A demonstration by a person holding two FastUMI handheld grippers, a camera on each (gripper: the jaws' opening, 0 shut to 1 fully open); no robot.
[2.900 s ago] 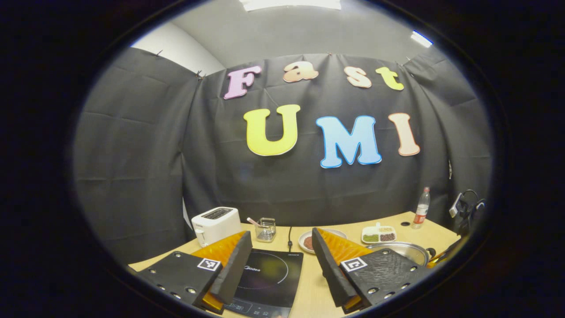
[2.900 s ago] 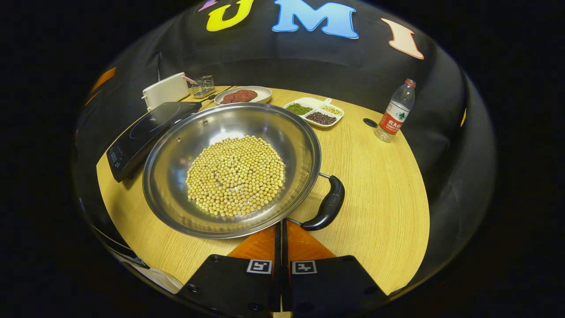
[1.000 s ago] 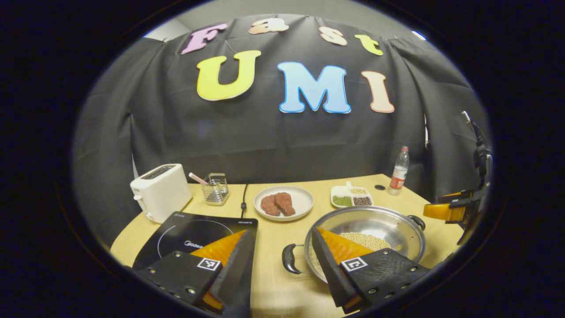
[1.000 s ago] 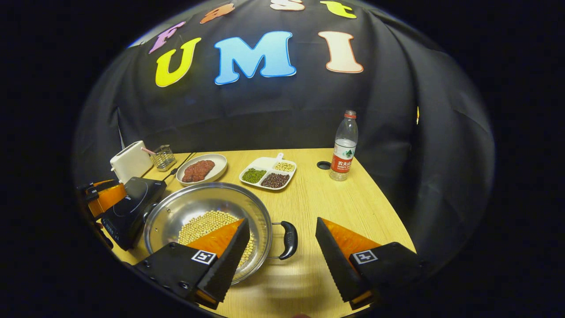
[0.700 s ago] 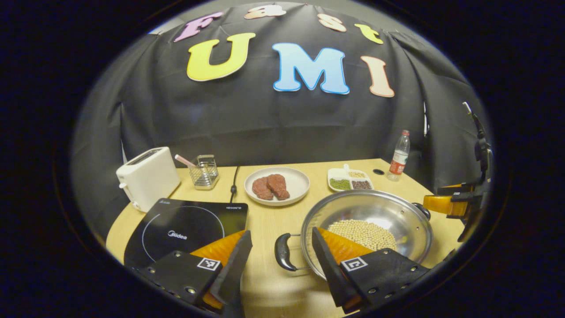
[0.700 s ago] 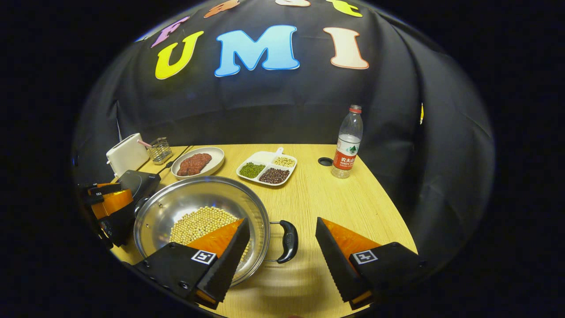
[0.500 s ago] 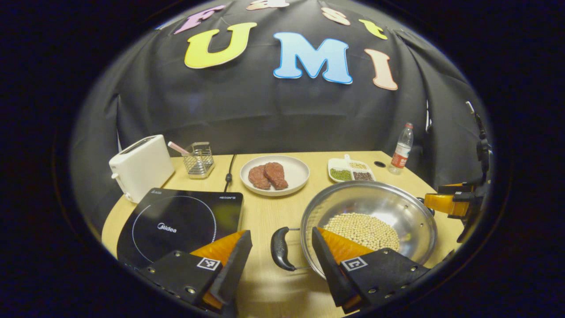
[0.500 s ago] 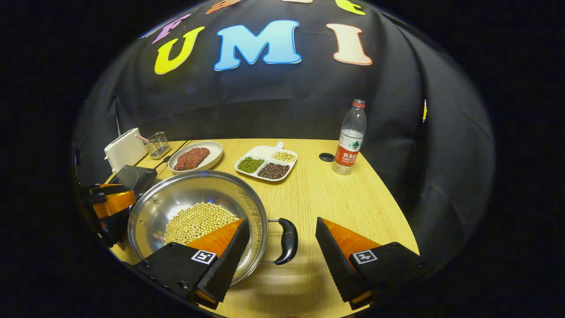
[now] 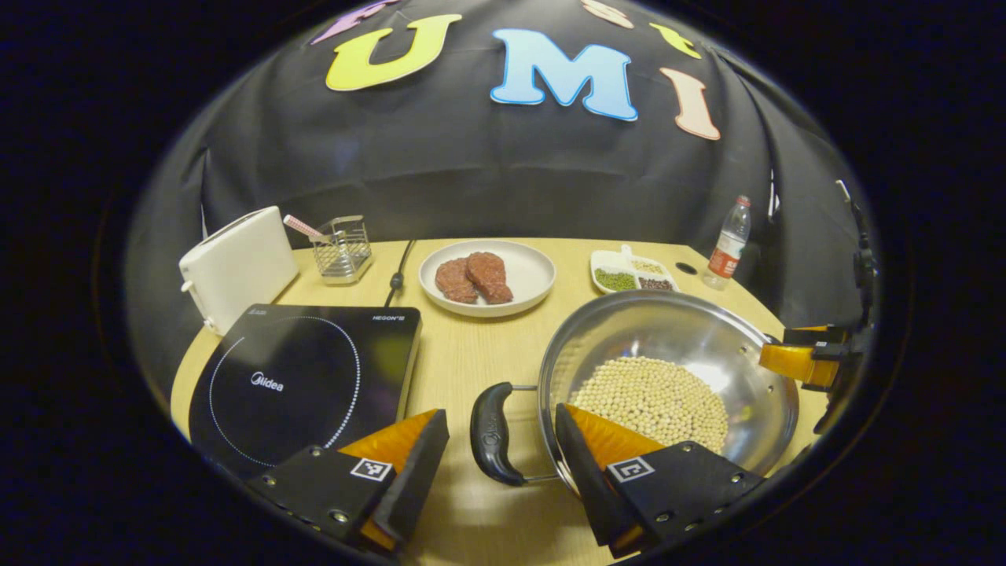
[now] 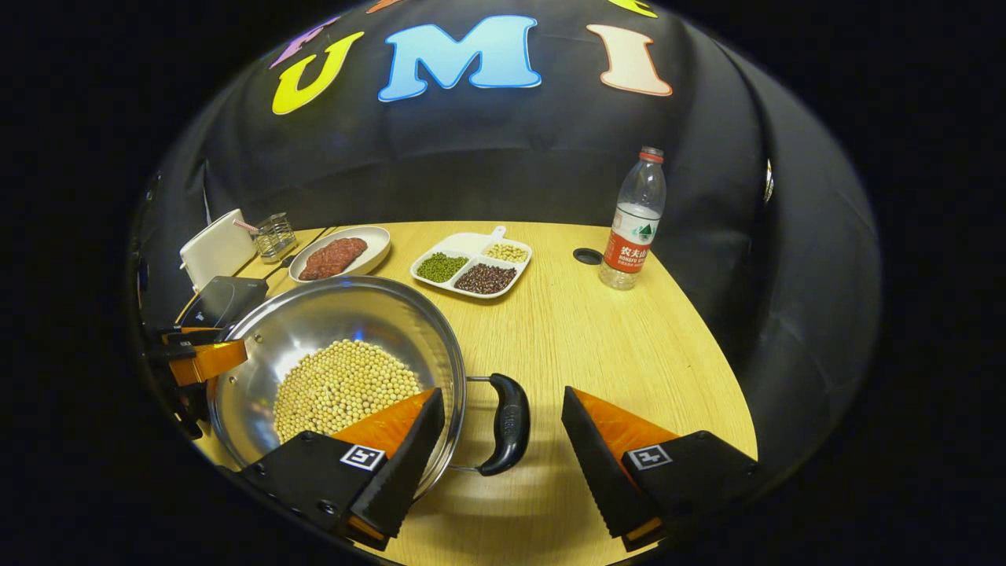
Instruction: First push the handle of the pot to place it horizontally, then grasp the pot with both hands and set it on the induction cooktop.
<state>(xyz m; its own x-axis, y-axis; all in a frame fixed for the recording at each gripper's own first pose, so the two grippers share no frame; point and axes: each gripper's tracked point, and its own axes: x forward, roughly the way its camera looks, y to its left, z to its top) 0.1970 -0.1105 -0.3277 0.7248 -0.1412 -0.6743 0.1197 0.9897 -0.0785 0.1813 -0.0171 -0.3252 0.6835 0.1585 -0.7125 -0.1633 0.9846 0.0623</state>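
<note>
Pot [image 9: 668, 377] of wide polished steel, holding pale soybeans, on light wooden table [image 10: 597, 338] beside black glass induction cooktop [image 9: 302, 377].
Judged heavy, rigid and slick-walled, with loose contents liable to shift; hold by black loop handles [image 9: 491, 432] [image 10: 507, 424]. Left gripper [image 9: 499, 464] and right gripper [image 10: 503, 456] each straddle one handle, jaws apart, nothing clamped.

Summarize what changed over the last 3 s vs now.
The right gripper went from shut behind the steel pot of soybeans to open, straddling its black right handle. The left gripper came down, open, around the black left handle. Nothing grasped yet. The pot sits on the wooden table, beside the black induction cooktop.
</note>
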